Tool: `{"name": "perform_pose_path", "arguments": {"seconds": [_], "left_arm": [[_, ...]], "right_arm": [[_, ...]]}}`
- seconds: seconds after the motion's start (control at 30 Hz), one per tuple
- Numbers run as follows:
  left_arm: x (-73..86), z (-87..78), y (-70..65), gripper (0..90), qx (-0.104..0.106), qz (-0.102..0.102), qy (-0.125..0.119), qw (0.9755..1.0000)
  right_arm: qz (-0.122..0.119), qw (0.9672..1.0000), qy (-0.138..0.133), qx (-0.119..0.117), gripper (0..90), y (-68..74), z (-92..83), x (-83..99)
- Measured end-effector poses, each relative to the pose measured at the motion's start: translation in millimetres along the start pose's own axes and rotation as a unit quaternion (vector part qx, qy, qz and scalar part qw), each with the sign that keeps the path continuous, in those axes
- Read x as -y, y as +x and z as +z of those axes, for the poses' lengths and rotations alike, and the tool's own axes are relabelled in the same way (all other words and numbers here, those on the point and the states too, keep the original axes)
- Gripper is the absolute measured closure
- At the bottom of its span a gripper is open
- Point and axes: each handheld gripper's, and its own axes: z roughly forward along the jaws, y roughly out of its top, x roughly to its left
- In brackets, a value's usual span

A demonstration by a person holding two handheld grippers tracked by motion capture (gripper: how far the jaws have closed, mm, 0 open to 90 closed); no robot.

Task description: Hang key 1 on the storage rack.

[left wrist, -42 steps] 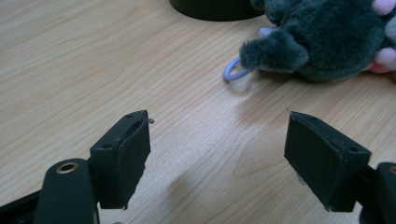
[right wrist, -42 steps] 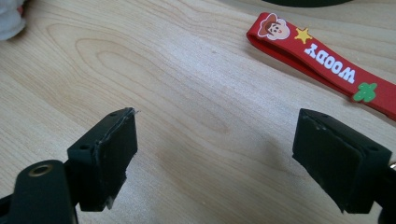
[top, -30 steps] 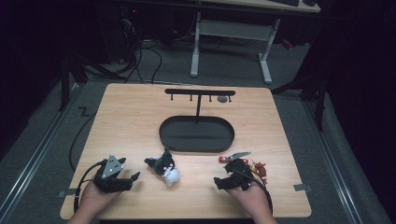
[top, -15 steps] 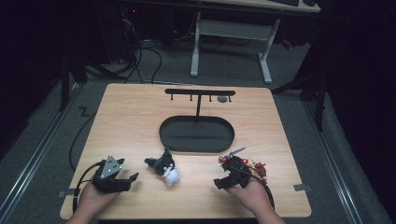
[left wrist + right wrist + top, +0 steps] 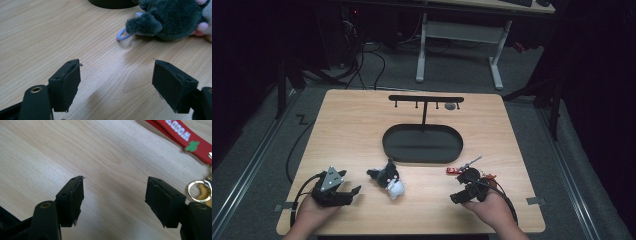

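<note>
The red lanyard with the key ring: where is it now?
In the high view the red lanyard lies on the table's right front, just below the black oval stand base, touching or right beside the right tool.

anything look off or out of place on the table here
Nothing is spilled or broken. The hanger stand is upright with bare hooks, while the plush toy lies on its side and the red-strap keychain lies loose on the table. The right tool has just been closing its jaws on nothing.
</note>
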Motion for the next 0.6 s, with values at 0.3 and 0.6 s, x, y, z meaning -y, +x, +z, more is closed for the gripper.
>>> {"name": "perform_pose_path", "arguments": {"seconds": [0.3,0.6], "left_arm": [[0.0,0.2,-0.9,23.1,0.002,0.003,0.004,1.0000],[0.4,1.5,-1.8,23.1,0.003,0.004,0.005,1.0000]], "right_arm": [[0.019,0.9997,0.011,0.012,34.6,-17.6,-12.5,14.3],[0.040,0.9988,0.006,0.026,36.6,-38.9,-28.5,29.4]]}}
